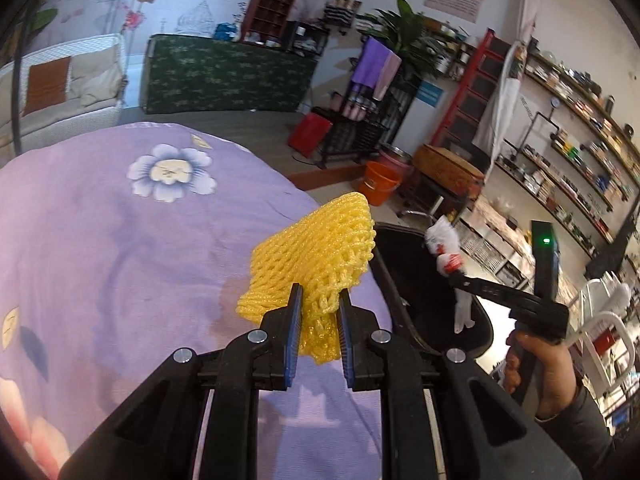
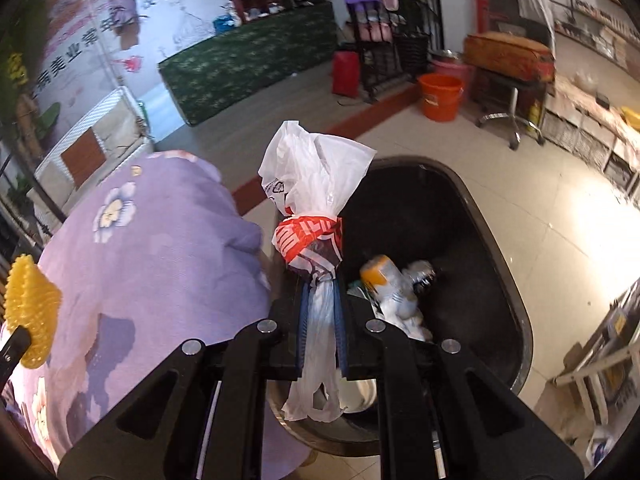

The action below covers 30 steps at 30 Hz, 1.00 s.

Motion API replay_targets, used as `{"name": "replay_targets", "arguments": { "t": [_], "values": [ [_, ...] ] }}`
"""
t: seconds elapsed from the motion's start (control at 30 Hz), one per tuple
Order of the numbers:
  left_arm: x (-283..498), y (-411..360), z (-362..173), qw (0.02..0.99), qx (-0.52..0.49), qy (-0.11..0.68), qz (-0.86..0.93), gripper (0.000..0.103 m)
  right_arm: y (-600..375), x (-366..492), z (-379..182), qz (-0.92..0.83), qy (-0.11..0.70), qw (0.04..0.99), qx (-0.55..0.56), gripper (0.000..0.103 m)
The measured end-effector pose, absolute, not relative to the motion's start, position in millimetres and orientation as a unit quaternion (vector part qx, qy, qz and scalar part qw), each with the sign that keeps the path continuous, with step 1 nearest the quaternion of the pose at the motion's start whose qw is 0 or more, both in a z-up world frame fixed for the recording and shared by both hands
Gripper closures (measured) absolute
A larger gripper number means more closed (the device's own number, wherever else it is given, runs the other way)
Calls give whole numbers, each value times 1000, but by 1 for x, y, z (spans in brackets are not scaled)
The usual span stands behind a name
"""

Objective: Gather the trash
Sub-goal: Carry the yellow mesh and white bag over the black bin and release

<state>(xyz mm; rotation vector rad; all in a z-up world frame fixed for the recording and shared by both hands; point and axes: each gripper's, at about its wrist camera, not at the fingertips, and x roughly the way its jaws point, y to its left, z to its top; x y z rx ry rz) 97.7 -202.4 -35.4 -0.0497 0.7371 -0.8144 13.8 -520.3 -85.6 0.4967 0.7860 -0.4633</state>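
Observation:
My left gripper is shut on a yellow foam fruit net, held above the edge of a table under a purple flowered cloth. The net shows at the far left of the right wrist view. My right gripper is shut on a crumpled white plastic bag with red print, right over the open black trash bin. In the left wrist view that gripper and its bag hang above the bin. A crushed bottle with an orange label lies inside the bin.
The bin stands on the tiled floor against the table's right edge. An orange bucket and a chrome-legged stool stand farther back. Shelving lines the right wall. A person's hand grips the right tool's handle.

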Motion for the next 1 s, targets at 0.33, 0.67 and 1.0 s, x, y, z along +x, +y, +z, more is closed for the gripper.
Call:
{"name": "replay_targets", "arguments": {
  "t": [0.33,0.67,1.0],
  "values": [
    [90,-264,-35,819,24,351,-454,86,-530,-11,-76,-232,319,875,280,26],
    [74,-352,-47,773,86,364,-513,86,-550,-54,-47,-272,274,882,269,22],
    [55,-418,-64,744,162,359,-540,86,-581,-100,-42,-320,244,868,291,21]
  ]
}}
